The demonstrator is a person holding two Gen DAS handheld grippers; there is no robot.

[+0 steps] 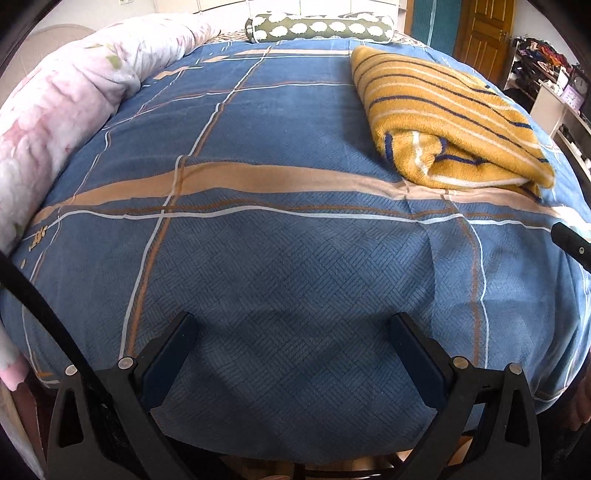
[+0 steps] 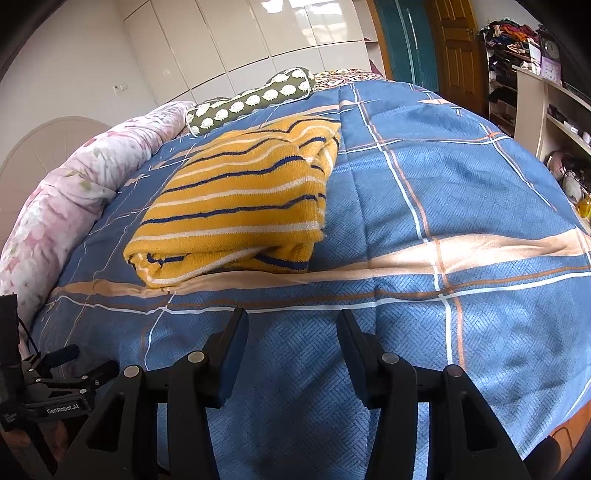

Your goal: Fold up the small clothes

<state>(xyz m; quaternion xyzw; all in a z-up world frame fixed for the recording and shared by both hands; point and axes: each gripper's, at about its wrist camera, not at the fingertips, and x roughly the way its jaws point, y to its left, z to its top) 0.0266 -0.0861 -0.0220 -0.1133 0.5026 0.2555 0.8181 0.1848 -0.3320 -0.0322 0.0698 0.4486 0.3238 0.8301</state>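
Bed (image 1: 280,258), covered by blue plaid quilt, spread flat and mostly bare across its near half. Rolled pink floral duvet (image 1: 55,110) along the bed's left edge; green bolster pillow (image 1: 317,27) with white pattern at the far end. Yellow striped garment (image 2: 240,199), knitted, with navy and white stripes, lying on the quilt ahead of both claws: already folded into a compact rectangular stack, layers showing at the near edge, apart from either claw. Left claw (image 1: 291,332): jaws wide apart, empty, over bare quilt near the bed's front edge. Right claw (image 2: 291,332): jaws partly apart, nothing between them, just short of the garment. Status, as judged: this piece's folding looks complete; no other unfolded clothing appears on the bed, so remaining work cannot be told.
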